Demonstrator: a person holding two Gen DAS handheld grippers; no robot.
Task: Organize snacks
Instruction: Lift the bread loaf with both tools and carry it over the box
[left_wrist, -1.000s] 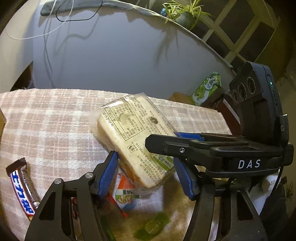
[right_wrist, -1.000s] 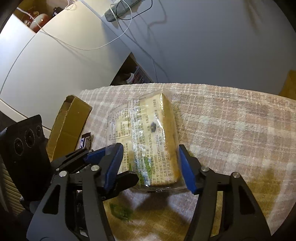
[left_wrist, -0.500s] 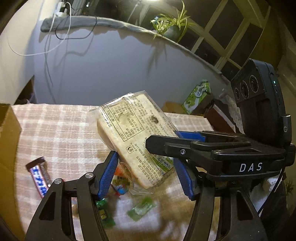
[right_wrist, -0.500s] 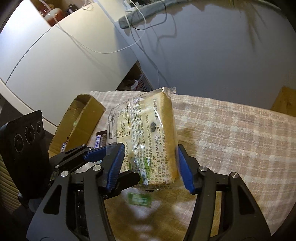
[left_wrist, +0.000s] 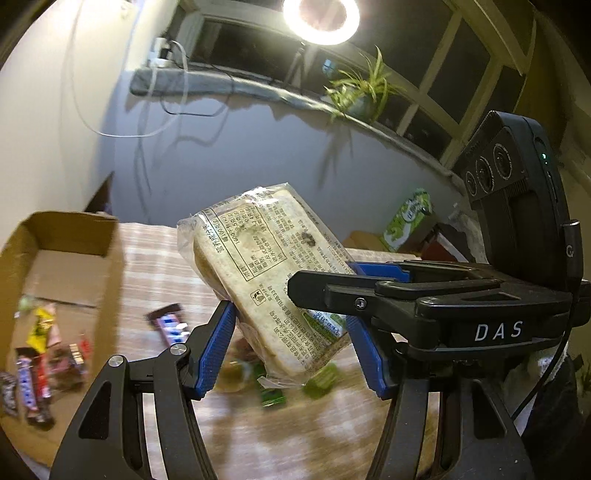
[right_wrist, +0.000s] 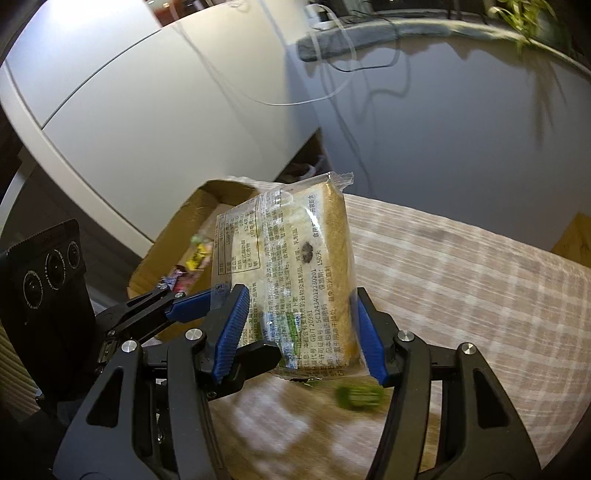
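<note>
Left wrist view: your left gripper is closed on the lower end of a clear-wrapped bread packet, printed label facing the camera. The packet is tilted, its far end up and to the left, and it hangs clear of the plaid tablecloth. Your right gripper comes in from the right and crosses in front of it, and its blue pads appear to pinch the same end, so you are probably using 2 grips because the soft, wide packet would sag or twist in 1. The open cardboard box sits to the left with chocolate bars and small wrapped snacks already inside, which suggests that is where the packet is headed. 1 chocolate bar and some green sweets lie loose on the cloth beneath.

Right wrist view: here your right gripper clearly clamps the packet across its narrow sides, both pads pressing the wrapper. Your left gripper reaches in from the left and touches the wrapper's edge. This view shows the loaf's browned side and the box standing behind the packet, near the table's far edge. The other view alone shows how full the box is.
</note>
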